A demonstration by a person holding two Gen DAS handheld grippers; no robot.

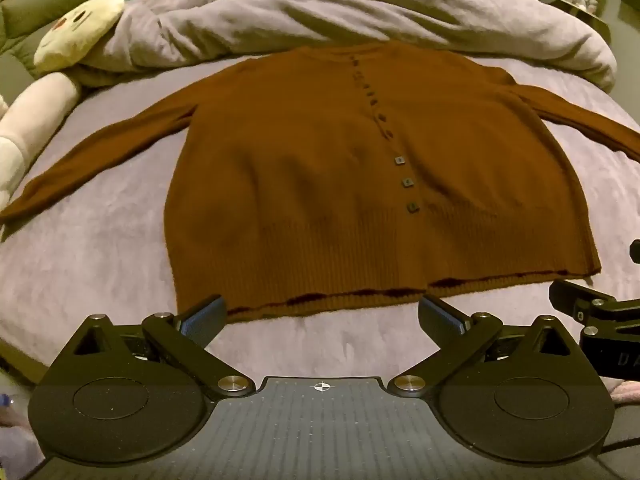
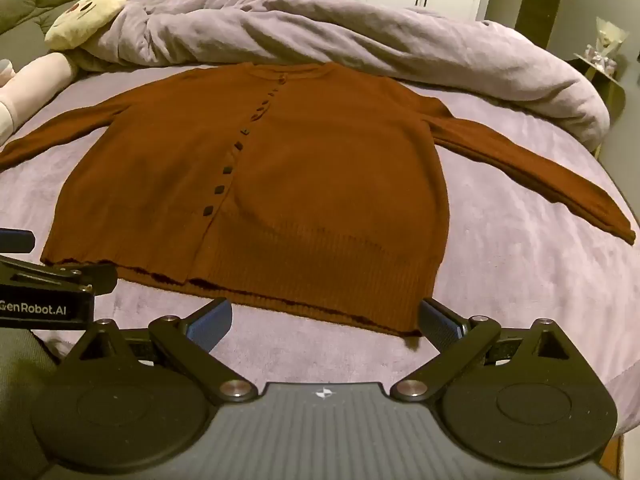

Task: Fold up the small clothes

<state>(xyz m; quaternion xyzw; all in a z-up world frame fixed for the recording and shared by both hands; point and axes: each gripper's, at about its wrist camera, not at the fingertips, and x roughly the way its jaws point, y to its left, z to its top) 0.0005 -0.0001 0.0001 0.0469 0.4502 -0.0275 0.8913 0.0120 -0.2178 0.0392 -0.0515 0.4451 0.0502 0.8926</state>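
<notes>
A rust-brown knitted cardigan with a row of small dark buttons (image 1: pixel 360 168) lies spread flat, front up, on the pale lilac plush bedspread (image 1: pixel 100 264), its collar toward the far side and its ribbed hem nearest the cameras. Both long sleeves stretch straight out to either side, and the buttons look fastened, though the upper ones are too small to be sure. No fold has been made: body and sleeves are all fully laid out, so the folding appears to be at its very start, with sleeves and body all left to turn in.

The left gripper (image 1: pixel 320 320) hovers just short of the hem, toward its left half, its blue-padded jaws spread wide with nothing between them. The right gripper (image 2: pixel 324 320) is likewise spread wide and empty, poised over the hem's right corner, one pad just beside the fabric edge; whether it touches cannot be told.

Beyond the collar a rumpled lilac-grey duvet (image 2: pixel 320 28) is heaped, with a cream round plush toy (image 1: pixel 80 28) at the far left
</notes>
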